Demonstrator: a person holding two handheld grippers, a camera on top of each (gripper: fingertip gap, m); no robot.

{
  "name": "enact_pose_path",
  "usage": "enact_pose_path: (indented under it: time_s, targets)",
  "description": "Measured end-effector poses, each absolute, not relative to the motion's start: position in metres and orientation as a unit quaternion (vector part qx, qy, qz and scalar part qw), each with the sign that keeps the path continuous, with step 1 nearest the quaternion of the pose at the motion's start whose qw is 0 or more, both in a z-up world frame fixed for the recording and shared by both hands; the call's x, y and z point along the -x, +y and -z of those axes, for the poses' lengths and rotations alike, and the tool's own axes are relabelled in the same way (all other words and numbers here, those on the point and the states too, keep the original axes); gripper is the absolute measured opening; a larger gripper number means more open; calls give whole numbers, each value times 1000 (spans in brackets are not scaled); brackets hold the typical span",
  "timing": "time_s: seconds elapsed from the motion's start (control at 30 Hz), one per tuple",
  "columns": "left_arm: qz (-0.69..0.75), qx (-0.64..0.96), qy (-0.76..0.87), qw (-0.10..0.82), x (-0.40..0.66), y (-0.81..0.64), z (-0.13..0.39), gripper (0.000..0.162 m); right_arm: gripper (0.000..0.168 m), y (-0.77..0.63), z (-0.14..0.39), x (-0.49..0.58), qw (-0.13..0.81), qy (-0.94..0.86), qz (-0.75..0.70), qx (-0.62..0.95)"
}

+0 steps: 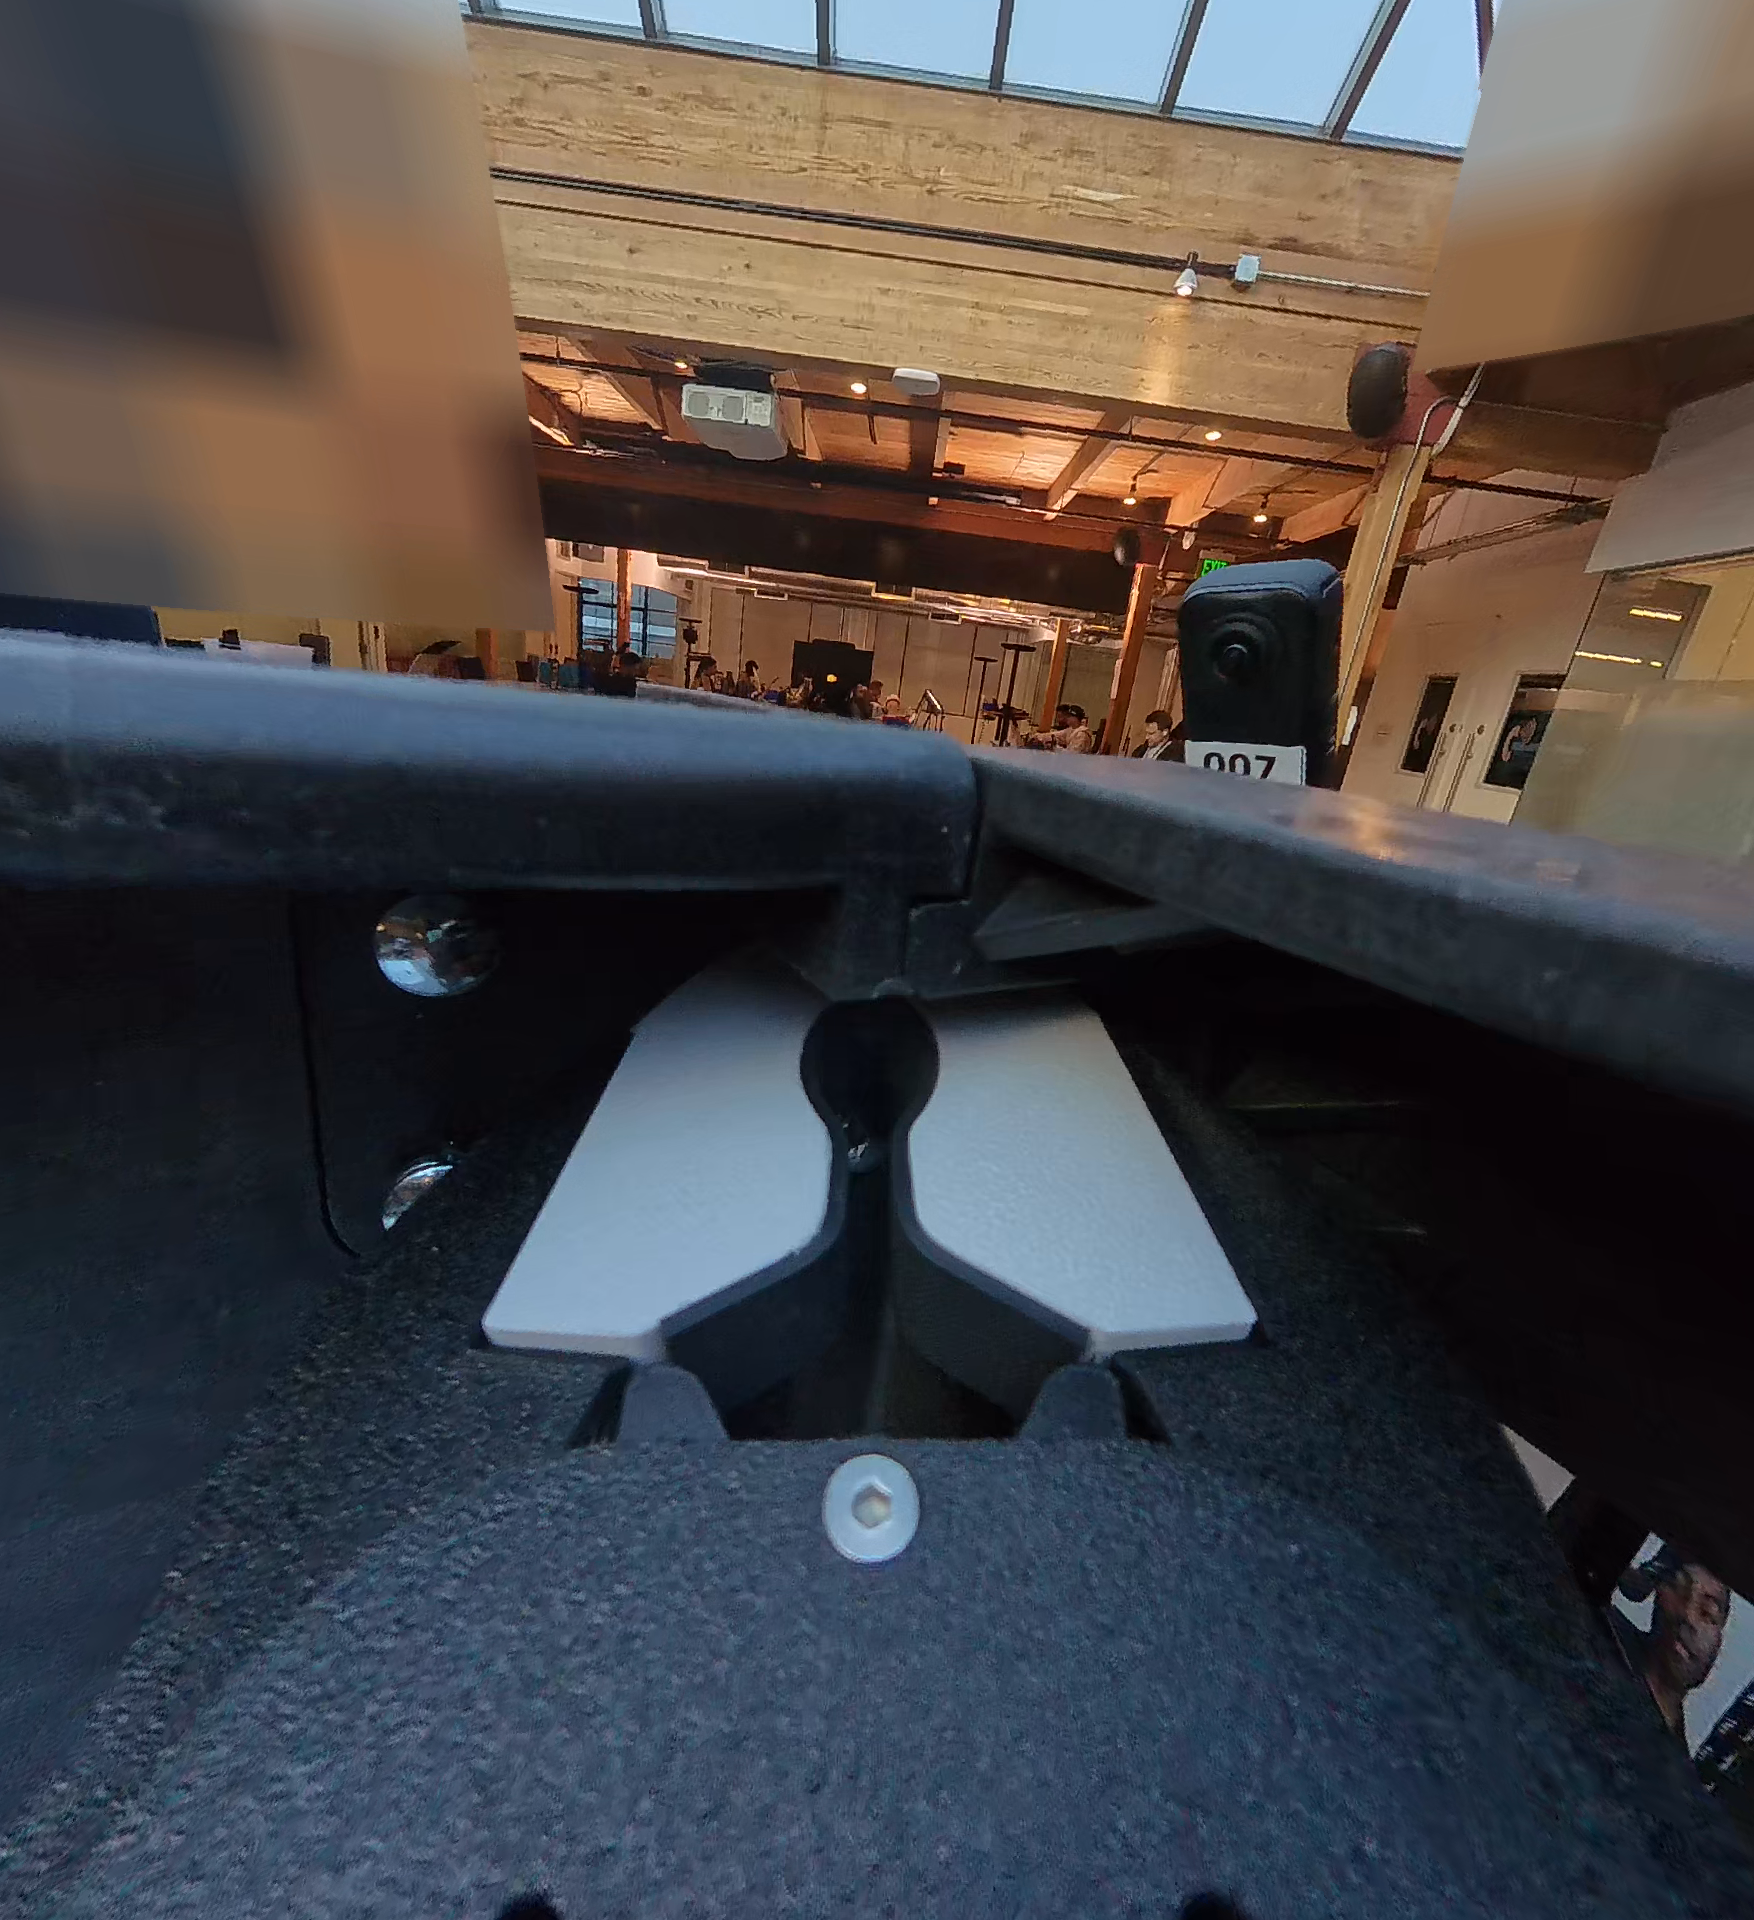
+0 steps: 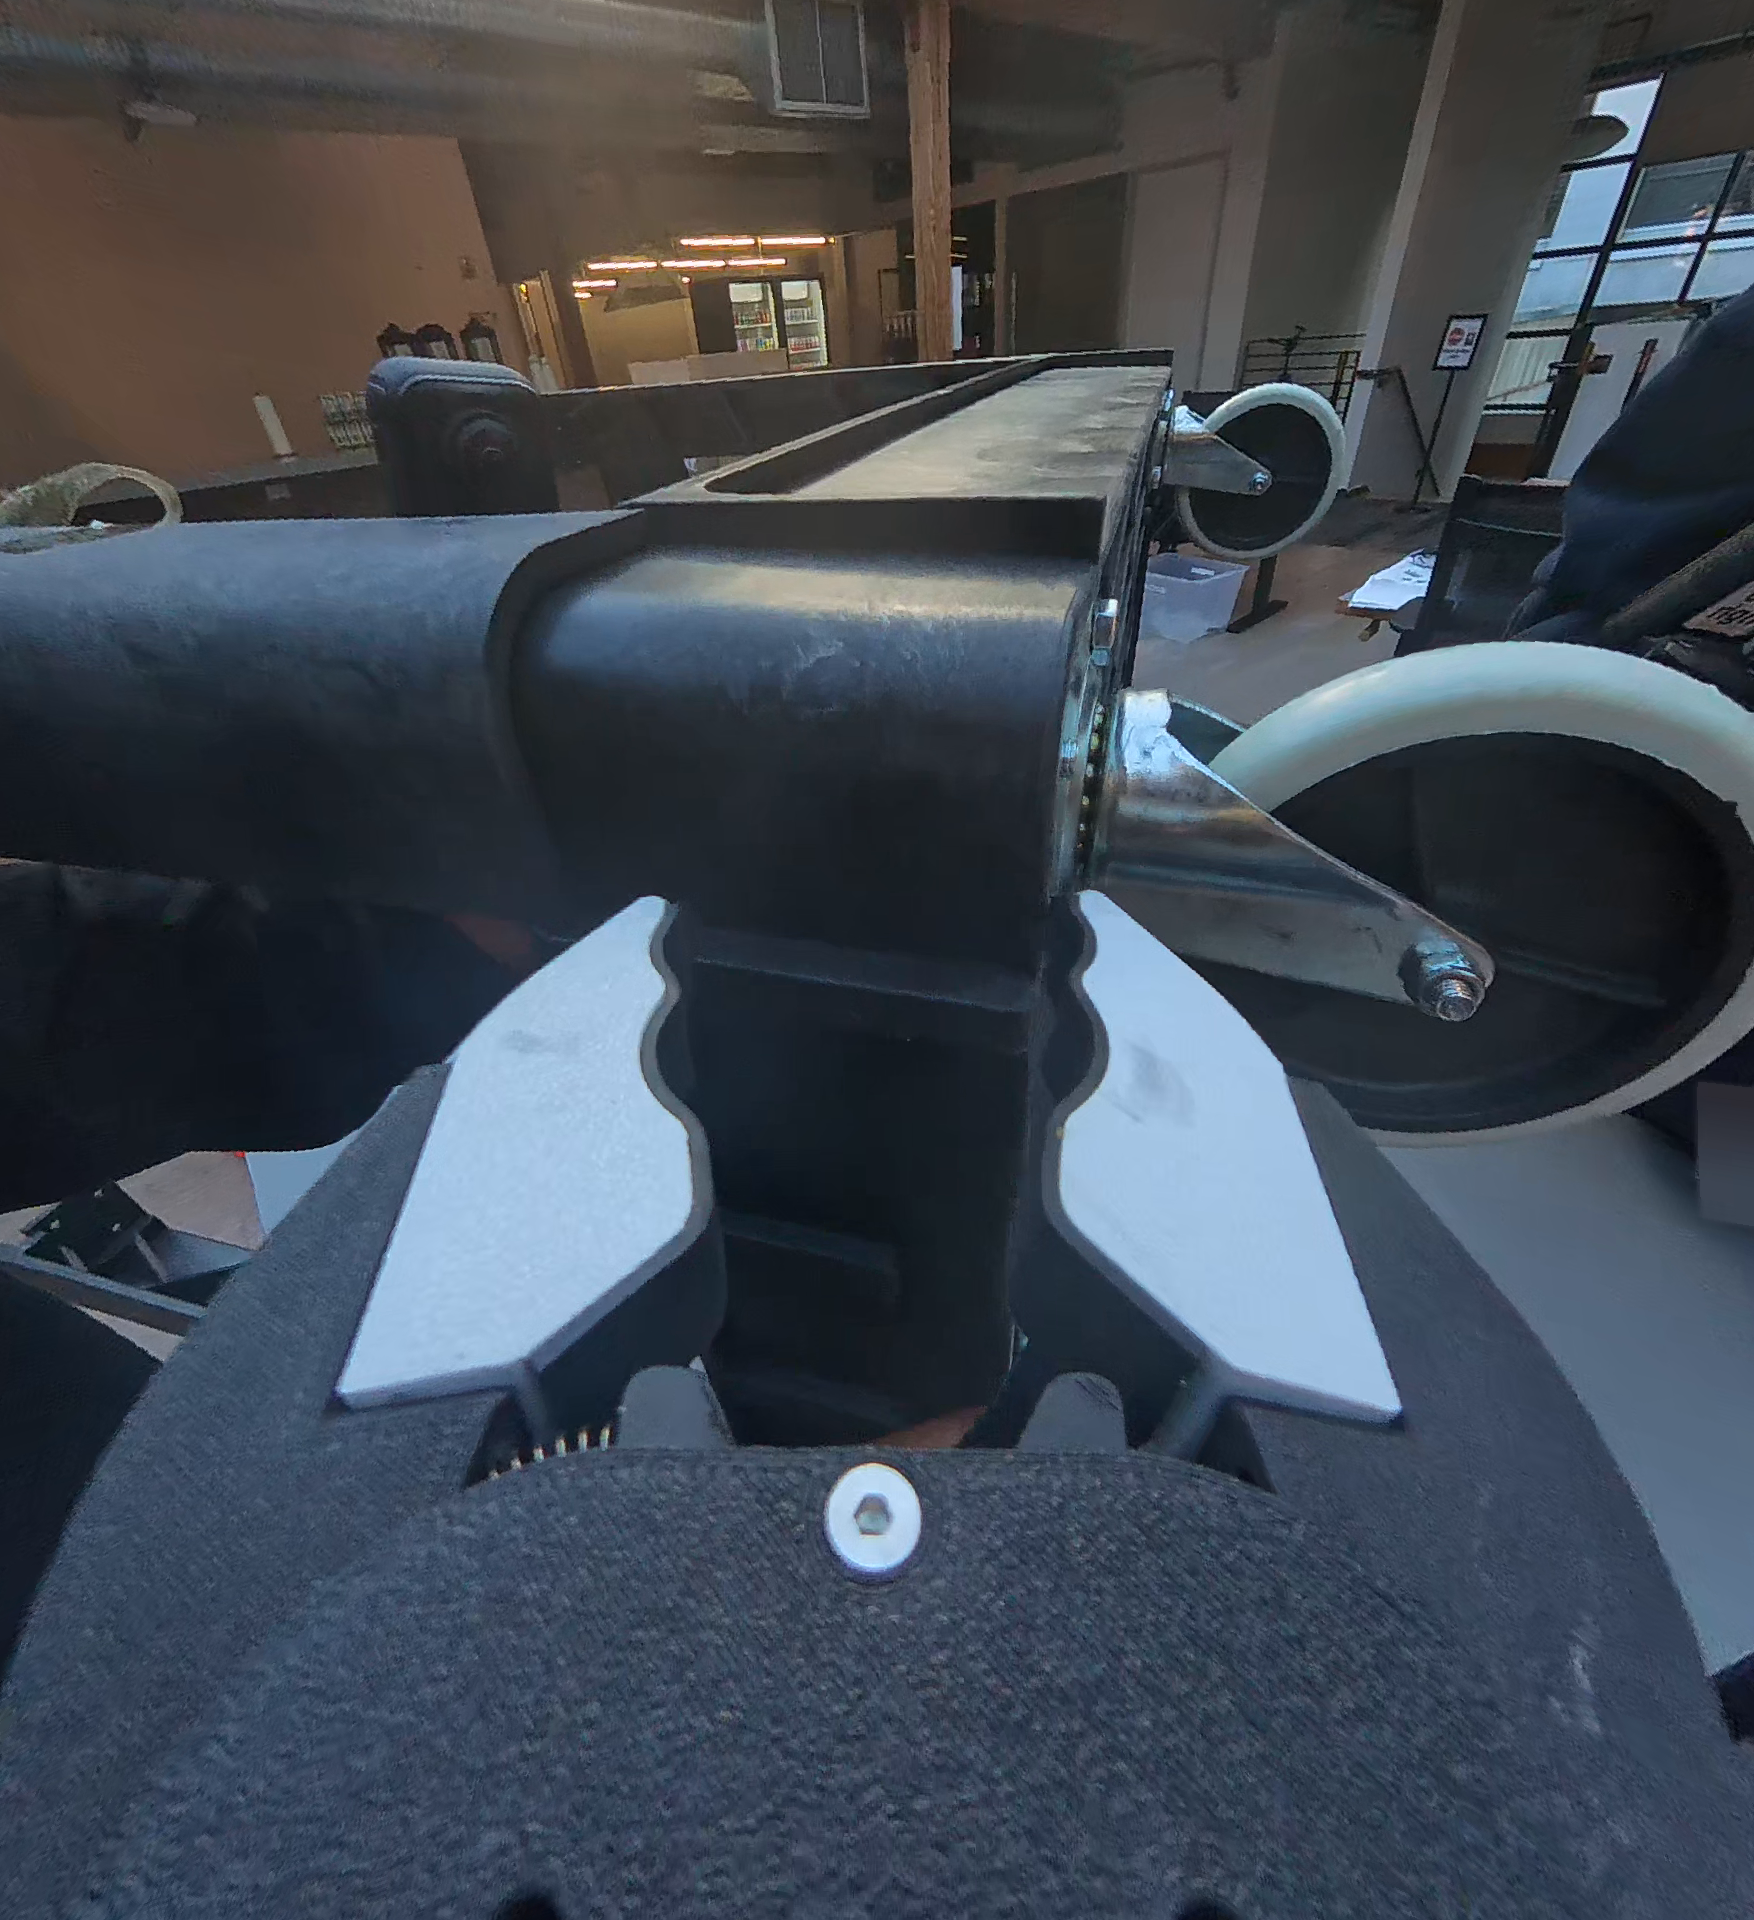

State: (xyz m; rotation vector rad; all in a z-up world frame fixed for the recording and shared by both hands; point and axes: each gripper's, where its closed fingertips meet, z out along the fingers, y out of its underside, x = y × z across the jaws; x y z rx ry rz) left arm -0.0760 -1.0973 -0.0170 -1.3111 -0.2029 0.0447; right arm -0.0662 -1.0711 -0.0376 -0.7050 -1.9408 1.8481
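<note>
We see our left gripper (image 1: 868, 1013) closed under the black frame (image 1: 1372, 894), and our right gripper (image 2: 868, 925) clamping the frame's corner post (image 2: 852, 1091) beside a white-rimmed caster (image 2: 1538, 883).

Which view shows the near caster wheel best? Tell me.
The right wrist view: the caster wheel, white tyre and metal fork, shows whole beside the black frame that the right gripper clamps. The left wrist view shows no wheel, only frame edges.

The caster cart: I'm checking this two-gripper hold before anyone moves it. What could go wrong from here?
1. The right gripper clamps only a corner of the black cart frame; it could twist free.
2. The caster wheel hangs beside that gripper and might swivel into it.
3. The left gripper looks nearly shut under the frame's edge, so its hold seems slight.
</note>
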Motion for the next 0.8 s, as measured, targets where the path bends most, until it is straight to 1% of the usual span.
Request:
enact_pose_path:
  time_s: [0.2,0.3,0.47,0.67,0.73,0.8]
  targets:
    - [-21,610,-93,787,76,-1097,17,0,73,-1074,38,65,185,-690,-653,252]
    - [-24,612,-93,785,76,-1097,17,0,78,-1076,38,64,182,-692,-652,251]
    - [-23,612,-92,785,76,-1098,17,0,79,-1076,37,63,178,-692,-652,252]
    - [-20,611,-92,786,76,-1097,17,0,77,-1075,37,65,180,-685,-657,258]
    - [-20,612,-93,785,76,-1097,17,0,70,-1070,39,67,186,-680,-658,263]
    - [-19,614,-93,784,76,-1097,17,0,72,-1063,45,72,196,-675,-655,278]
